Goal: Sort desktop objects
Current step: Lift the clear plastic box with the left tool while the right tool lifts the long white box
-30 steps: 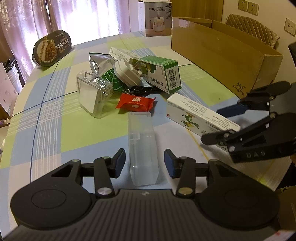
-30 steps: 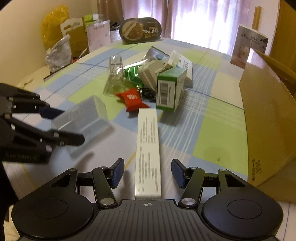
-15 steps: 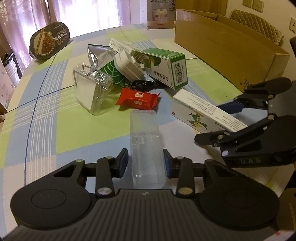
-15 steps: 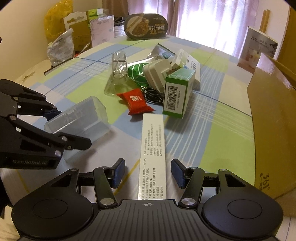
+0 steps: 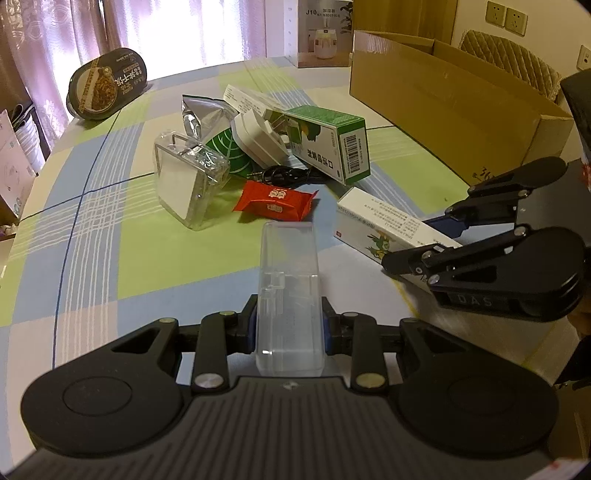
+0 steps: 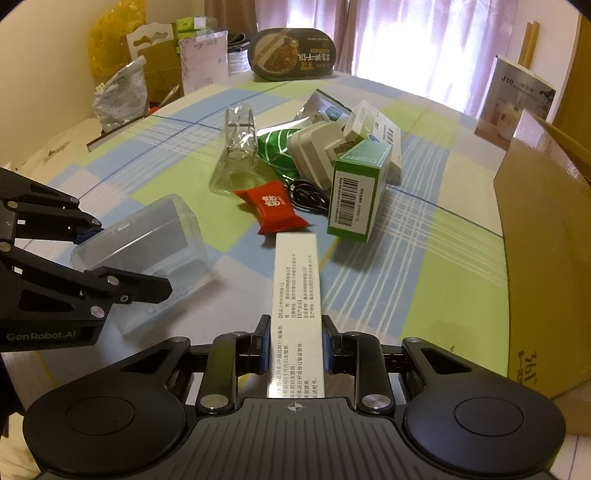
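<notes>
Left wrist view: left gripper [image 5: 289, 325] clamped on one clear plastic case [image 5: 288, 291], pads touching both sides. Right wrist view: right gripper [image 6: 294, 349] closed tight on one long white box [image 6: 297, 295] with printed text. At 12 o'clock, one red snack packet [image 6: 274, 207], one green barcode box [image 6: 356, 192]. At 3 o'clock, one cardboard box [image 6: 546, 258] marked "361°". Far back, one "J10" humidifier carton [image 5: 323, 31].

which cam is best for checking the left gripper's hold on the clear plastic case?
Left wrist view: both pads of the left gripper press the sides of the clear plastic case, seen head-on. The right wrist view shows that case side-on, its near end partly hidden behind the gripper's fingers.
</notes>
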A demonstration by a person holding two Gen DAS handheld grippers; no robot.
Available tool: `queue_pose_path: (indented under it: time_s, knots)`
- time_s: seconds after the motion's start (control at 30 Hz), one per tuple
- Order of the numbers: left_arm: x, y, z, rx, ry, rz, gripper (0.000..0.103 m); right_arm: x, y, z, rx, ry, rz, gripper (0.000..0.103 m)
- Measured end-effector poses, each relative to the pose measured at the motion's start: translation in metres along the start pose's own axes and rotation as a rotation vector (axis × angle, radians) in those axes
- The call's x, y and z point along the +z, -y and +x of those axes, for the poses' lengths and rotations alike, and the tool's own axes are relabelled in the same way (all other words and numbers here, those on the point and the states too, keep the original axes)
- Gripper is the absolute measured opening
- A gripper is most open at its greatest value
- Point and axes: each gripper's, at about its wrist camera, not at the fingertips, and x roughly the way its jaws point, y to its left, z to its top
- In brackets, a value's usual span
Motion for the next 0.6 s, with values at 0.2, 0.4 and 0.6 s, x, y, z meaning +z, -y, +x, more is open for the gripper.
queue_pose_path:
  time_s: [0.2,0.4,0.6]
  knots:
    - [-0.001,0.004,-0.01,-0.001,0.014,-0.006,0.026,-0.005,0.0,-0.016,-0.015,0.023,0.025,0.023]
    - [-0.002,0.012,-0.024,0.003,0.024,-0.006,0.026,-0.007,0.0,-0.04,-0.03,0.052,0.047,0.023]
    - [0.0,0.028,-0.041,0.004,0.044,0.012,0.026,-0.01,0.004,-0.065,-0.05,0.089,0.073,0.023]
